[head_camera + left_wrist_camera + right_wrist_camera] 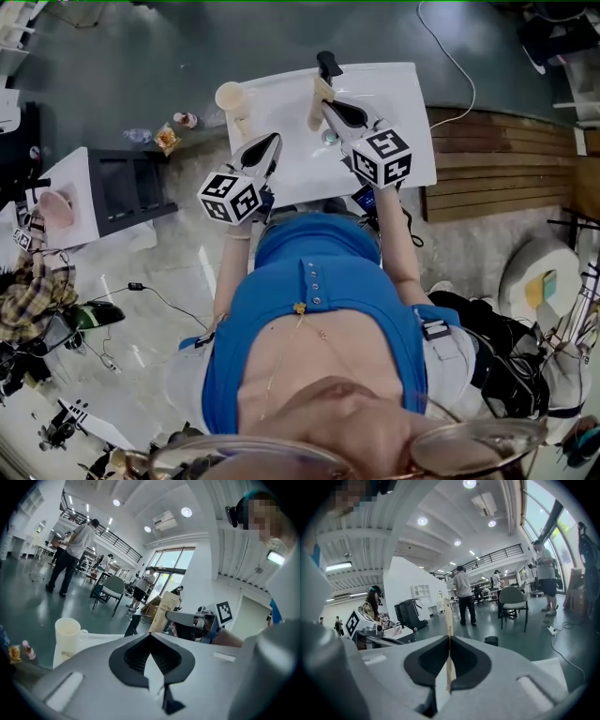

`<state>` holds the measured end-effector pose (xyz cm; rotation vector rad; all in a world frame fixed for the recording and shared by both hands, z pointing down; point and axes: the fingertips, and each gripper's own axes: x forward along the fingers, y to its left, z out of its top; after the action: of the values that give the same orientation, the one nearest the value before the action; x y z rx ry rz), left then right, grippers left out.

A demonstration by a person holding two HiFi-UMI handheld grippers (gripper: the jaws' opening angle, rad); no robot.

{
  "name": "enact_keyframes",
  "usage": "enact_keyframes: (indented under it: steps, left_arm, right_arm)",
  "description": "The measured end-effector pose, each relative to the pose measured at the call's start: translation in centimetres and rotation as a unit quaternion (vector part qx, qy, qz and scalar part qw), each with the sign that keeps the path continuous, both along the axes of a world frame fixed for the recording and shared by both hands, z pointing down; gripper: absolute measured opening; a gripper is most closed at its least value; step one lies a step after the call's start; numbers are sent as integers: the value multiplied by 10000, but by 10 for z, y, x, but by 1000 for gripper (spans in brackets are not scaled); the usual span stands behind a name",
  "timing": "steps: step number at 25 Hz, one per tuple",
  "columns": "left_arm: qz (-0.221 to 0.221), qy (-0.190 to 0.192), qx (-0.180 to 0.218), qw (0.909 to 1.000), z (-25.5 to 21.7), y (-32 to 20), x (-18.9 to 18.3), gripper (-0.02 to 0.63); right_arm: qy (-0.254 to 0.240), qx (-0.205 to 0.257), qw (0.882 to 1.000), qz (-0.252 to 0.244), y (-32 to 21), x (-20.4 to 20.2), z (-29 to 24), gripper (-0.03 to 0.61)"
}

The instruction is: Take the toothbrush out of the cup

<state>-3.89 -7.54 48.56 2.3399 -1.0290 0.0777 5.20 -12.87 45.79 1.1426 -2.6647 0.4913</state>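
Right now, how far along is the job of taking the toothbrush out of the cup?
Done: the cup stands at the corner of the white table with nothing sticking out of it.
In hand: the right gripper has its fingers shut on the flat tan toothbrush, well apart from the cup. The left gripper is shut and empty.
Left: probably only to set the toothbrush down.

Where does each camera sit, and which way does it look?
Head view: on the person's head, looking steeply down at the white table; the blue shirt, left gripper and right gripper show.
Left gripper view: on the left gripper, looking along its shut, empty fingers past the round cream cup; the right gripper shows.
Right gripper view: on the right gripper, looking along fingers shut on the flat tan cardboard packet, toward a grey chair.
Shared: head and left gripper views both show cup and packet.
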Motion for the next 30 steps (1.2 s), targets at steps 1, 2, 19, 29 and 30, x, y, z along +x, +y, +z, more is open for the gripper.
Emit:
enact_keyframes:
  steps: [1, 2, 19, 29, 30]
  left_arm:
    - [9, -2, 0, 10000, 0, 0, 5, 2]
    - [20, -4, -2, 10000, 0, 0, 11, 2]
    - [240, -22, -52, 9997, 0, -2, 107, 2]
    - [357, 7, -154, 9992, 7, 1, 146, 2]
    - [371, 7, -157, 9992, 8, 1, 149, 2]
  right_arm:
    - [2, -30, 10000, 15, 1, 7, 2, 8]
    - [11, -62, 10000, 33, 2, 14, 3, 8]
    - [387, -409, 9951, 812, 7, 168, 28, 8]
    - [936, -865, 9848, 1183, 16, 241, 58, 8]
    - [989, -944, 9830, 1228, 17, 248, 63, 8]
